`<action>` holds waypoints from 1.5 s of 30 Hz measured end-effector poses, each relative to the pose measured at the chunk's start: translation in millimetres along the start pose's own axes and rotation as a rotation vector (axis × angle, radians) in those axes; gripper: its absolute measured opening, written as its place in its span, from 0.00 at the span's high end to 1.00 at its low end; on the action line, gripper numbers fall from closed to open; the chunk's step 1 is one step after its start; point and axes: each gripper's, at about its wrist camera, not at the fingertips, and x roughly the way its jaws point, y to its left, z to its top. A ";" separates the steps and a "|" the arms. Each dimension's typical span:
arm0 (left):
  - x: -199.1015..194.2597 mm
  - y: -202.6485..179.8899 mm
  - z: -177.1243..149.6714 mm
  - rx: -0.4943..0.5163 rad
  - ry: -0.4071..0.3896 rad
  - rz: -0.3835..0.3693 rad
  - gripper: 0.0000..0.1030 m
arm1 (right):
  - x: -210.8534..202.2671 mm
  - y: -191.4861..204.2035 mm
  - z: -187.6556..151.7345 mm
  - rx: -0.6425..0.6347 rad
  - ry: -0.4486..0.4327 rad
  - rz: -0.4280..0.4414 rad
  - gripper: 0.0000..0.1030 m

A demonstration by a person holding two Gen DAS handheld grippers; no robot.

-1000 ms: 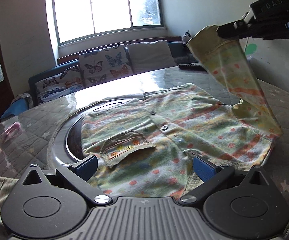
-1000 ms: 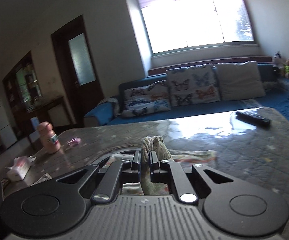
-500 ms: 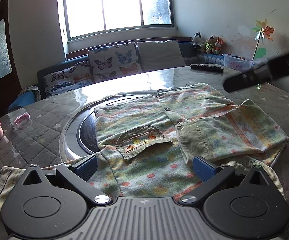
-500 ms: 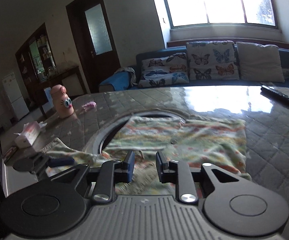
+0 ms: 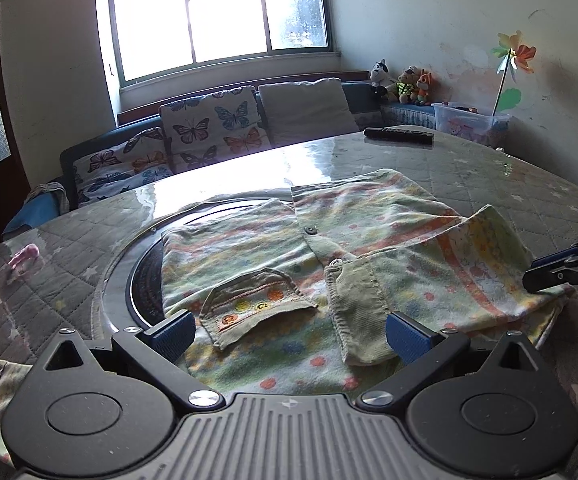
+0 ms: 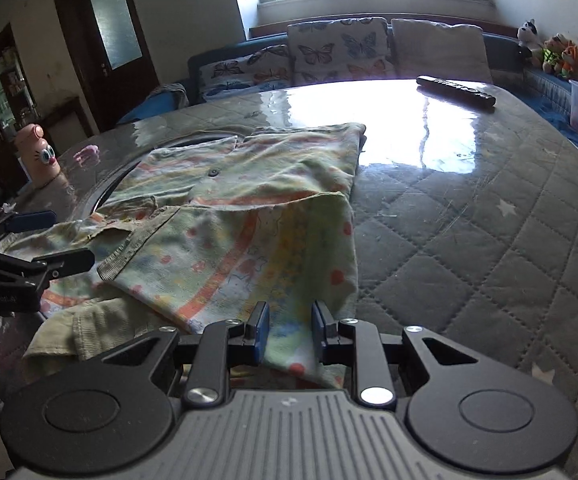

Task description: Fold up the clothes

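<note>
Right wrist view: right gripper (image 6: 288,330), jaws apart, has the folded sleeve (image 6: 249,256) at 12 o'clock; left gripper (image 5: 287,334) gapes wide, probably farther.

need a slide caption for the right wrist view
Open right gripper over the shirt, one sleeve folded across.

window (image 5: 219,20) backlit | blue sofa (image 5: 69,156), butterfly cushions (image 5: 213,128) | dark door (image 6: 105,36) | quilted table (image 6: 469,208)
</note>
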 end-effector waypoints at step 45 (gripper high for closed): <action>-2.7 -2.6 6.3 -0.073 0.088 -0.163 0.72 | -11.0 -17.0 11.3 0.054 -0.128 -0.014 0.58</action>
